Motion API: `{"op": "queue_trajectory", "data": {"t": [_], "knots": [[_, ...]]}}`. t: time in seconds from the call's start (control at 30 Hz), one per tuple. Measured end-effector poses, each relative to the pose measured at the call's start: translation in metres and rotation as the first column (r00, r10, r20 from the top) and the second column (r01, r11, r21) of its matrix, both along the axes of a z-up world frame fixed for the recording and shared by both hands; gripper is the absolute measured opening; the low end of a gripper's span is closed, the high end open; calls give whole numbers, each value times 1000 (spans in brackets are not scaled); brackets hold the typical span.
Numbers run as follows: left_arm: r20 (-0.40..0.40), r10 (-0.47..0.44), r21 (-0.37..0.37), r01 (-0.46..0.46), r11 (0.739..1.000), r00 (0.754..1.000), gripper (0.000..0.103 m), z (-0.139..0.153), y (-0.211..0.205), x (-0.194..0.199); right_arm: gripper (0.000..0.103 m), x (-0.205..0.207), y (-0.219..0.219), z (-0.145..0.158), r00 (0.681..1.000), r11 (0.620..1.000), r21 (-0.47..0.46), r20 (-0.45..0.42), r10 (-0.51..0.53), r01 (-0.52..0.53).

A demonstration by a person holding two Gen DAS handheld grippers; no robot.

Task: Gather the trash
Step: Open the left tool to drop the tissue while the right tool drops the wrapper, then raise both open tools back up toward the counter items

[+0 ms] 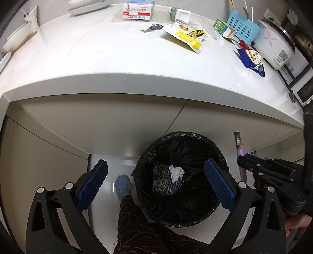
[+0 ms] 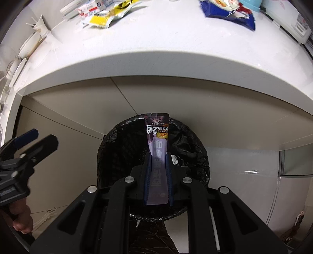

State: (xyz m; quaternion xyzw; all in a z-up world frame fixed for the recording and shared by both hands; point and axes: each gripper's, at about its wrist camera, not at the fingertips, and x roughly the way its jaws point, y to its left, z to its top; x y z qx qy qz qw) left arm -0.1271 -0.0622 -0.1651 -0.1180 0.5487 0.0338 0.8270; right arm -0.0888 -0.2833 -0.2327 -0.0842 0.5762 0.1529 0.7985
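Note:
A bin lined with a black bag [image 1: 195,207] stands on the floor below the white counter [image 1: 117,64]; a crumpled white tissue [image 1: 176,173] lies inside it. My left gripper [image 1: 156,185] is open and empty above the bin. My right gripper [image 2: 158,156] is shut on a purple wrapper [image 2: 158,136] and holds it upright over the bin [image 2: 117,156]. The right gripper [image 1: 244,158] and the wrapper [image 1: 239,144] also show at the right of the left wrist view. On the counter lie a yellow wrapper [image 1: 185,36], a blue snack bag [image 1: 250,58] and a small dark wrapper [image 1: 154,27].
At the counter's back stand a milk carton box [image 1: 138,9], plates [image 1: 88,5], a blue basket [image 1: 242,25], a green box [image 1: 221,25] and a rice cooker [image 1: 273,45]. Cabinet doors [image 1: 97,121] sit behind the bin. The person's leg and blue slipper [image 1: 122,184] are left of the bin.

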Motion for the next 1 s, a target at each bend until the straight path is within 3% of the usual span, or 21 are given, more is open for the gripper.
{"op": "queue_trajectory", "data": {"t": [0.37,0.6,0.87,1.0], "knots": [[-14,4,-2,-4,1000,1000,97,-6,7,-1,21,1,7,-4,1000,1000,-31,7,-6,7],[-2,2,1,-2,1000,1000,97,-2,6,1,47,2,2,6,999,999,-44,40,-27,28],[7,-4,7,4,1000,1000,97,8,1,1,64,5,-7,28,995,997,-43,83,-57,61],[10,-9,5,9,1000,1000,97,17,-1,6,78,7,-12,48,991,997,-26,118,-71,74]]}}
